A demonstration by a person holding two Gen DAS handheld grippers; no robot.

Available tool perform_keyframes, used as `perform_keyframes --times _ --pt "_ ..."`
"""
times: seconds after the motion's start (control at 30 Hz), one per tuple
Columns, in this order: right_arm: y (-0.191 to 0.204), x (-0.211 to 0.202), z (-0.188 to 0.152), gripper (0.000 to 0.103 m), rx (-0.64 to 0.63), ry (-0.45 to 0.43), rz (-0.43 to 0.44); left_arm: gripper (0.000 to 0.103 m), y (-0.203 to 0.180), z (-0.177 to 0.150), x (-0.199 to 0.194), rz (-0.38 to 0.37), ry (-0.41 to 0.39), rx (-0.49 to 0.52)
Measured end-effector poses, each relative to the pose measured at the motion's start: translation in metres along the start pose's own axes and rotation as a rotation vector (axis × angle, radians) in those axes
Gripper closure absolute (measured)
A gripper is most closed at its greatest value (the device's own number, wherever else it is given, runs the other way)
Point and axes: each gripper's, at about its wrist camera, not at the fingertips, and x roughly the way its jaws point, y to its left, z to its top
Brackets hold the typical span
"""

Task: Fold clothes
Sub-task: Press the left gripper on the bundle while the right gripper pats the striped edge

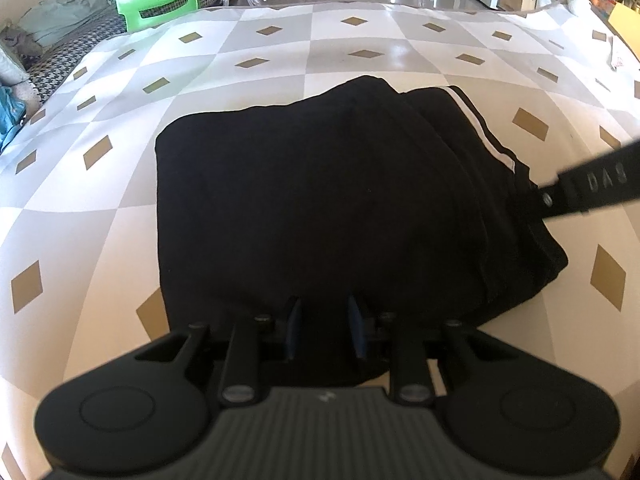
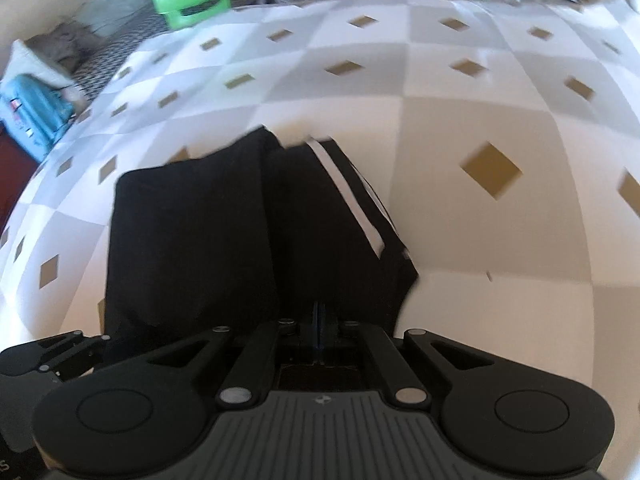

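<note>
Black striped garment [image 1: 320, 208] sits folded mid-desk [image 1: 360, 36]. Left tool [image 1: 324, 328] is slightly parted over its near edge, grip unclear; right tool [image 2: 319, 328] is fully closed — a snag could drag the fold apart.

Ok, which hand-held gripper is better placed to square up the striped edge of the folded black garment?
Probably right: the right hand-held gripper sits shut beside the white stripe; the left hand-held gripper is at the garment's near edge.

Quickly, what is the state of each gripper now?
Left gripper: jaws apart over the folded black garment with white stripe; a grip cannot be told.
Right gripper: shut; holding anything cannot be told.
</note>
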Motion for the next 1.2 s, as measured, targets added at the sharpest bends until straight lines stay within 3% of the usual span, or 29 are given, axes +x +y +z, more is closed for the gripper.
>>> perform_keyframes --times 0.17,0.3,0.63,1.2 --pt "0.0 0.009 0.014 0.103 -0.016 -0.004 0.097 0.08 0.003 0.004 0.002 -0.019 0.022 -0.003" --pt "-0.011 0.028 0.013 0.103 0.048 0.041 0.068 0.08 0.003 0.002 0.001 -0.019 0.017 -0.009" --pt "-0.023 0.031 0.014 0.103 0.124 0.049 0.096 0.08 0.006 0.002 0.001 -0.029 0.012 -0.042" --pt "-0.005 0.029 0.006 0.103 -0.017 0.072 0.039 0.079 0.012 0.003 0.002 -0.062 0.028 -0.089"
